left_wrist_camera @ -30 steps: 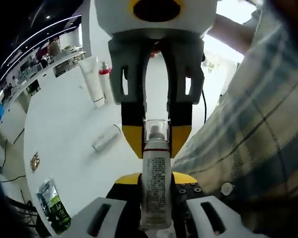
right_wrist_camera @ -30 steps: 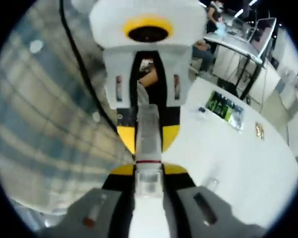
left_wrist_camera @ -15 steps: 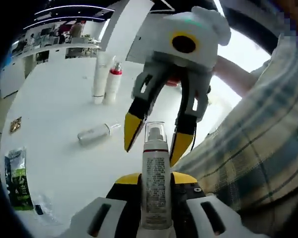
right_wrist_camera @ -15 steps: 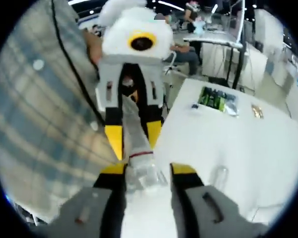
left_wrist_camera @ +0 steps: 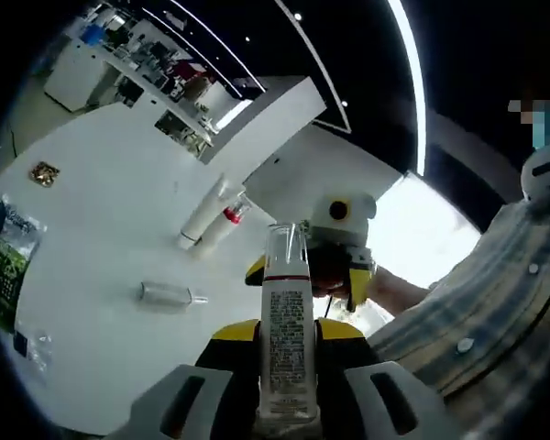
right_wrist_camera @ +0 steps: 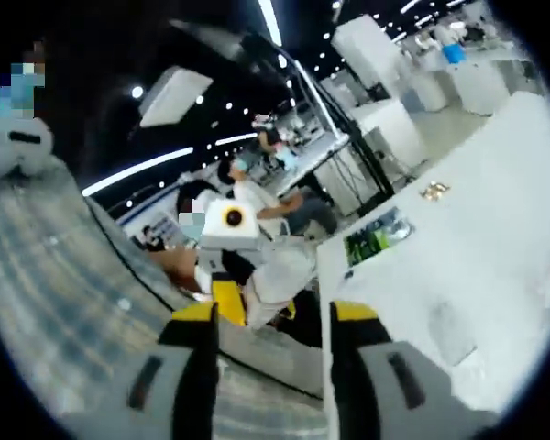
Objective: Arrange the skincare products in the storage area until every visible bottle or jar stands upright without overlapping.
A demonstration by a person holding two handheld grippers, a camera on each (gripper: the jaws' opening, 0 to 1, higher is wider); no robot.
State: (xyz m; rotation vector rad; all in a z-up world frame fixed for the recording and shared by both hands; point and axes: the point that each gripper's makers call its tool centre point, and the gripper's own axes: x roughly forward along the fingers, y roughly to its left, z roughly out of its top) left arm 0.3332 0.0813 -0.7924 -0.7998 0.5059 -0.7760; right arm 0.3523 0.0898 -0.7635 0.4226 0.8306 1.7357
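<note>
The left claw [left_wrist_camera: 287, 353] is clamped on a spray bottle [left_wrist_camera: 286, 321], whose long axis runs straight out along the jaws with the clear cap at the far end. The right claw [right_wrist_camera: 269, 316] stands apart with nothing between its jaws. Beyond the left claw, on the white surface [left_wrist_camera: 92, 238], a clear bottle [left_wrist_camera: 169, 294] lies on its side, nearer than the upright tube [left_wrist_camera: 204, 213] and red-collared bottle [left_wrist_camera: 227, 220] touching it, so I judge the held bottle belongs standing beside those two.
</note>
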